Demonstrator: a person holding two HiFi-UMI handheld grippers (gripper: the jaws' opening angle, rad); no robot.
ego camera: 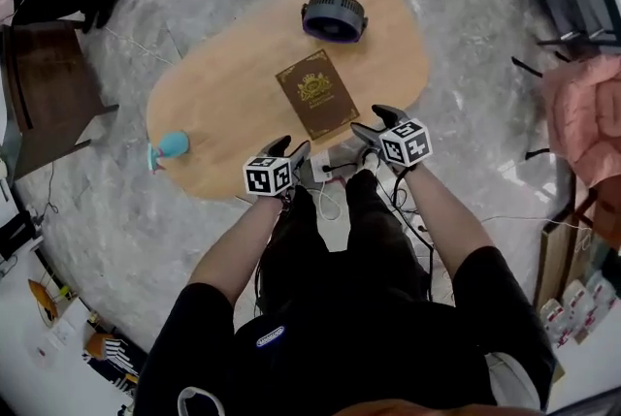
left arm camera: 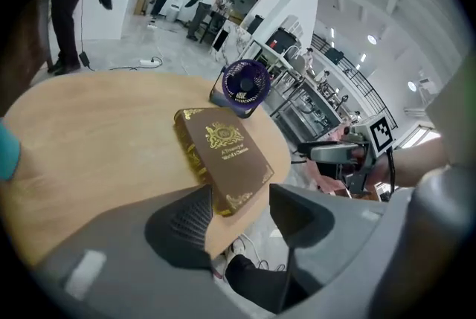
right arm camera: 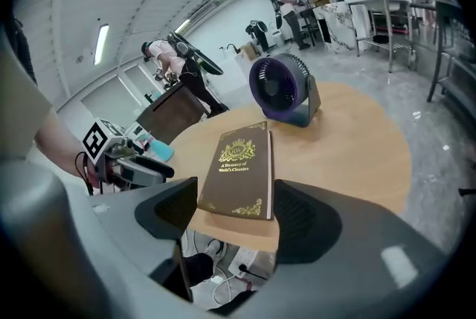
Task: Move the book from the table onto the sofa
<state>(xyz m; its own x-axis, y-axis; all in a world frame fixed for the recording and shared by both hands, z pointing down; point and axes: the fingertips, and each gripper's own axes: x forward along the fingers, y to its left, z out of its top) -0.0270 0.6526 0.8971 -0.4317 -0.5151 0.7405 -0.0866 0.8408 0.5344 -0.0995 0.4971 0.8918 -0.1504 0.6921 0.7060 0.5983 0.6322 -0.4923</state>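
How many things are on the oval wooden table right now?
3: a brown gold-stamped book near the middle, a round purple fan at the far edge, a small teal object at the left end.

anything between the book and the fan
Nothing: only bare oval wooden table separates the brown gold-embossed book from the round purple fan, as the head view shows.

Book [left arm camera: 223, 158], title: "A Treasury of World's Classics", gilt print in two lines on the brown front cover, below the crest.
Book, crest [right arm camera: 238, 149]: gilt letters "RW" inside the emblem.
Book, small print elsewhere: too small to read.
Marker cubes on the left gripper [ego camera: 289, 148] and the right gripper [ego camera: 376, 121]: black-and-white square code patterns only.
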